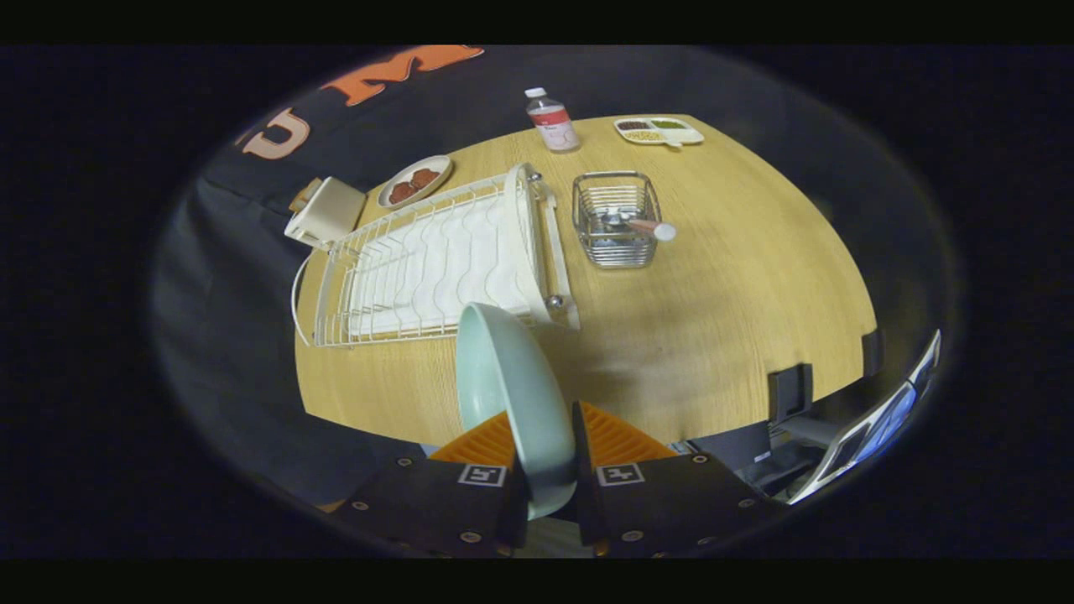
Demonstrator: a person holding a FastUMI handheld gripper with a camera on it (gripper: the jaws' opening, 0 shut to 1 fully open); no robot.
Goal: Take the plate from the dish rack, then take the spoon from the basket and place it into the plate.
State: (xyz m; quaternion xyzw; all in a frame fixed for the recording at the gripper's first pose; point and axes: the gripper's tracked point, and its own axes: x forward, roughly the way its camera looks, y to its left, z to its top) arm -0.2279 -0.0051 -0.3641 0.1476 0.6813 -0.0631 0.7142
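My gripper (545, 436) is shut on a pale green plate (508, 382), which stands on edge between the fingers, high above the wooden table (722, 327). Beyond the plate lies the white wire dish rack (436, 260), with no dishes in it. To the right of the rack stands a small wire basket (615, 220). A spoon (650, 227) sits in the basket, its handle leaning out over the right rim.
A clear bottle (551, 119) with a red label stands at the table's far edge, beside a divided tray of food (659, 130). A small dish with brown pieces (414, 180) and a white box (327, 212) lie behind the rack. Black clamps (790, 392) grip the near right edge.
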